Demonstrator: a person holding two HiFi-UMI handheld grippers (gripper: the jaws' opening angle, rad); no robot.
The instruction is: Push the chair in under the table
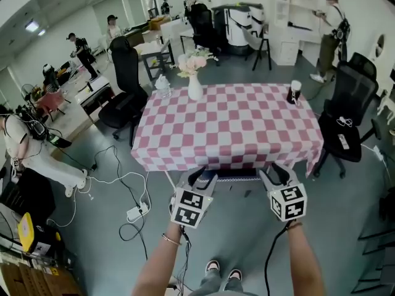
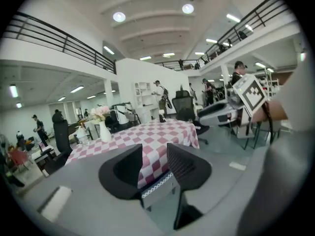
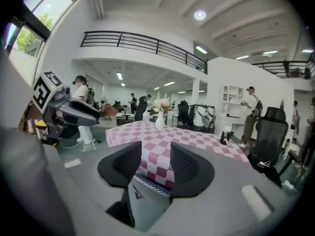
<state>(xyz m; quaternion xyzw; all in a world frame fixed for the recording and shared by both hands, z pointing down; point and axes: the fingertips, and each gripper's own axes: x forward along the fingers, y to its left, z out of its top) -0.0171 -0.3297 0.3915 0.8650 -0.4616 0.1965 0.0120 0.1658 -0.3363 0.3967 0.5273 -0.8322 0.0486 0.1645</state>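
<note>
The table (image 1: 228,128) wears a pink-and-white checked cloth and stands in the middle of the head view. Just under its near edge a dark strip of the chair (image 1: 233,177) shows; the cloth hides the rest. My left gripper (image 1: 202,179) and right gripper (image 1: 276,176) hover side by side in front of that edge, both pointing at the table. The left gripper (image 2: 154,150) is open with only the cloth seen beyond its gap. The right gripper (image 3: 155,149) is open too, with nothing between its fingers. Neither touches the chair or the table.
A white vase of flowers (image 1: 194,84), a clear bottle (image 1: 163,86) and a dark cup (image 1: 295,92) stand on the table. Black office chairs sit left (image 1: 126,97) and right (image 1: 352,113). Cables and a power strip (image 1: 134,213) lie on the floor. Several people stand further off.
</note>
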